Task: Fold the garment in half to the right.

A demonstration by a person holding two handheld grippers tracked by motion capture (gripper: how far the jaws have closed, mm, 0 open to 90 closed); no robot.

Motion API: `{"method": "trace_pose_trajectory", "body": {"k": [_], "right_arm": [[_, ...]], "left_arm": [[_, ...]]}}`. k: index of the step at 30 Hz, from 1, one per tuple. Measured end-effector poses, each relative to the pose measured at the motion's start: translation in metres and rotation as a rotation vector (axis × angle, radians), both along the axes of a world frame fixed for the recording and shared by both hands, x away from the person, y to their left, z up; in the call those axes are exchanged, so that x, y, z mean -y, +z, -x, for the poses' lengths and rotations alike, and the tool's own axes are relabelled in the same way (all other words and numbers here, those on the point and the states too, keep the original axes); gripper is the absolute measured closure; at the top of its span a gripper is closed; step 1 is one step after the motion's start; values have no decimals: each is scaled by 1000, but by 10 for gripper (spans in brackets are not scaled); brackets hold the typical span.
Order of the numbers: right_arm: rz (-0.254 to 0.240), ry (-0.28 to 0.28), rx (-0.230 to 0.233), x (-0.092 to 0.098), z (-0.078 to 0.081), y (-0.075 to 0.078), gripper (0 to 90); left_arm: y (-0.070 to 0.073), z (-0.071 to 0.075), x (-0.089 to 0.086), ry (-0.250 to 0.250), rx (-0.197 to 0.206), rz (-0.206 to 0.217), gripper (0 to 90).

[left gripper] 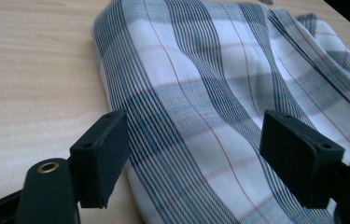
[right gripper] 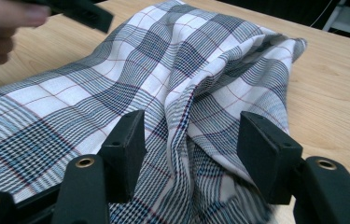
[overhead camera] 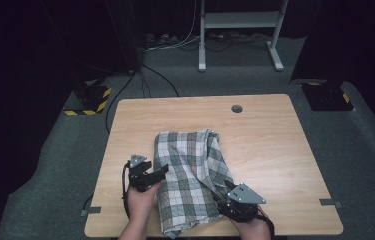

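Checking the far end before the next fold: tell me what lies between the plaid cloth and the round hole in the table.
Nothing: in the high view, bare wooden table runs from the plaid cloth to the round hole.

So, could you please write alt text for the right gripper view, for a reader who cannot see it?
A rumpled grey, white and blue checked cloth lies on a light wooden table, with the right gripper open over a raised fold, its two black jaws apart. The left gripper and fingers show at top left.
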State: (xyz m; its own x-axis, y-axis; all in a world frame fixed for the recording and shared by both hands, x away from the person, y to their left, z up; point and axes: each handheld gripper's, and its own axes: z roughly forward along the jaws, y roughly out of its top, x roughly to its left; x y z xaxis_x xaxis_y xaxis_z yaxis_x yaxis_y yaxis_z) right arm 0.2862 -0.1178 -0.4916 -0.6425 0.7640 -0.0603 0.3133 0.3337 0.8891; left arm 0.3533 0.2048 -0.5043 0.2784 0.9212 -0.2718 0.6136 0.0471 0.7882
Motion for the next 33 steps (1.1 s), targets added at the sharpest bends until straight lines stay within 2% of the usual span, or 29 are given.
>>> {"method": "trace_pose_trajectory", "body": {"k": [7, 9, 12, 15, 17, 20, 23, 25, 29, 31, 33], "right_arm": [[24, 20, -23, -6, -14, -5, 485], [34, 30, -32, -9, -18, -7, 508], [42, 33, -41, -10, -20, -10, 543], [52, 32, -56, -11, -22, -14, 569], [58, 30, -63, -11, -23, -17, 573], [67, 24, -68, -11, -23, -20, 591], [77, 22, -75, -11, -23, -24, 622], [85, 22, -83, -11, -22, -26, 653], [122, 20, -90, -11, -20, -33, 768], [137, 15, -101, -10, -20, -38, 837], [144, 5, -108, -9, -20, -41, 854]], "left_arm": [[-6, 36, 6, -26, -6, 39, 224], [-8, 47, 11, -51, -12, 31, 213], [-10, 61, 17, -70, -20, 61, 203], [-13, 74, 27, -97, -38, 47, 191], [-14, 80, 33, -104, -40, 16, 186], [-15, 84, 37, -102, -49, -9, 178], [-17, 88, 41, -109, -60, -71, 179], [-22, 91, 43, -118, -69, -128, 201], [-27, 95, 41, -133, -56, -188, 286], [-29, 96, 39, -138, -49, -200, 325], [-32, 96, 35, -146, -48, -199, 344]]}}
